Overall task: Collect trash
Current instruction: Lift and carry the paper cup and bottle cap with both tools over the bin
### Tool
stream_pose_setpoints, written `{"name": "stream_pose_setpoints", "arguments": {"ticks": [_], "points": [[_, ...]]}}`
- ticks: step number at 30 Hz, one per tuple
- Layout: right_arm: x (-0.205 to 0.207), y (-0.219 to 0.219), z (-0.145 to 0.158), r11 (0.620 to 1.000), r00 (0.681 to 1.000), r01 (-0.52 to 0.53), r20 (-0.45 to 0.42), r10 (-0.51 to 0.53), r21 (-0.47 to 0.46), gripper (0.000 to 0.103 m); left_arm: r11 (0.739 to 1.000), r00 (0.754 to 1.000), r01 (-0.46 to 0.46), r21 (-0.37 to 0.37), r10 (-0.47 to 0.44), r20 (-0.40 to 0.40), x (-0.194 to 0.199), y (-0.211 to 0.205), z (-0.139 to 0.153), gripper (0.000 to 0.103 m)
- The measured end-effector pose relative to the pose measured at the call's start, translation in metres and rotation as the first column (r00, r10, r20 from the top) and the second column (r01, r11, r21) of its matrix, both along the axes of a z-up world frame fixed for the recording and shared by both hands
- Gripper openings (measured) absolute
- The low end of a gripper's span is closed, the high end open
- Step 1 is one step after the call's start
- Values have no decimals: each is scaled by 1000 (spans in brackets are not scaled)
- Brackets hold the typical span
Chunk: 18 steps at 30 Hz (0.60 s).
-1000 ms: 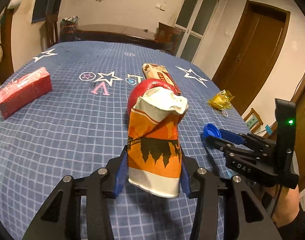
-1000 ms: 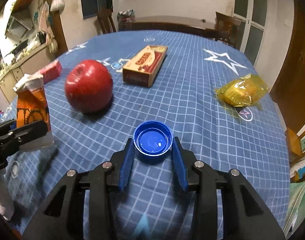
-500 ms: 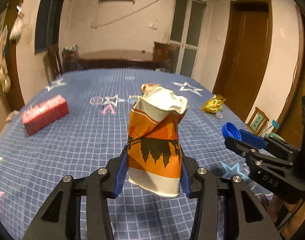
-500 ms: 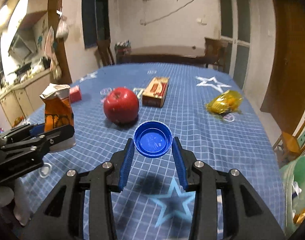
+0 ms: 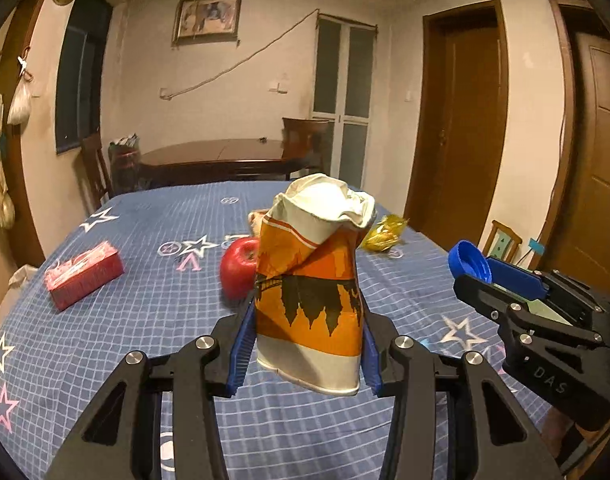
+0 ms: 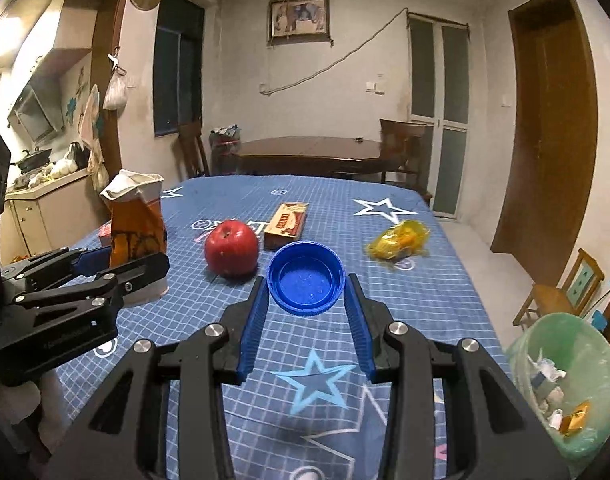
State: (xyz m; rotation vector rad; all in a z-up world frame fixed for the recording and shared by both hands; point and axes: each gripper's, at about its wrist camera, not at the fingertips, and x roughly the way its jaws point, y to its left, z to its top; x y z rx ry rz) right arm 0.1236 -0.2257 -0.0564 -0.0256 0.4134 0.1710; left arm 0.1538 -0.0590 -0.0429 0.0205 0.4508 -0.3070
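- The left gripper point(image 5: 307, 344) has its blue-padded fingers point(image 5: 241, 344) closed against both sides of a crumpled orange paper cup point(image 5: 311, 300), which it carries upright, clear of the bench point(image 5: 145, 320).
- In the right wrist view that same cup point(image 6: 135, 224) sits at about 9 o'clock, pinched in the left gripper point(image 6: 117, 270) above the blue checked cloth.
- The right gripper point(image 6: 306, 316) has its fingers point(image 6: 251, 328) narrowed onto a blue bottle cap point(image 6: 306, 278); the cap's open side faces the camera and it hangs above the bench.
- From the left wrist view the cap point(image 5: 469, 264) shows at 3 o'clock at the tip of the right gripper point(image 5: 501, 284).
- A red apple point(image 6: 231, 248) rests on the bench at about 11 o'clock from the cap, with a flat brown box point(image 6: 287, 222) just behind it at 12 o'clock.
- A yellow crinkled wrapper point(image 6: 399, 239) lies on the bench at 2 o'clock from the cap, well apart from the apple.
- A red packet point(image 5: 85, 274) lies at 9 o'clock in the left wrist view, near the bench's left edge.
- A green bin point(image 6: 565, 384) with scraps inside stands off the bench at 4 o'clock in the right wrist view.
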Motion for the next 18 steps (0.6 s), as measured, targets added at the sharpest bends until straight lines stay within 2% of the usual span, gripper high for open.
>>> {"name": "stream_pose_setpoints", "arguments": {"ticks": [18], "points": [[-20, -66, 29, 992, 990, 123, 67, -122, -21, 37, 989, 988, 146, -10, -145, 58, -3, -88, 31, 46]]}}
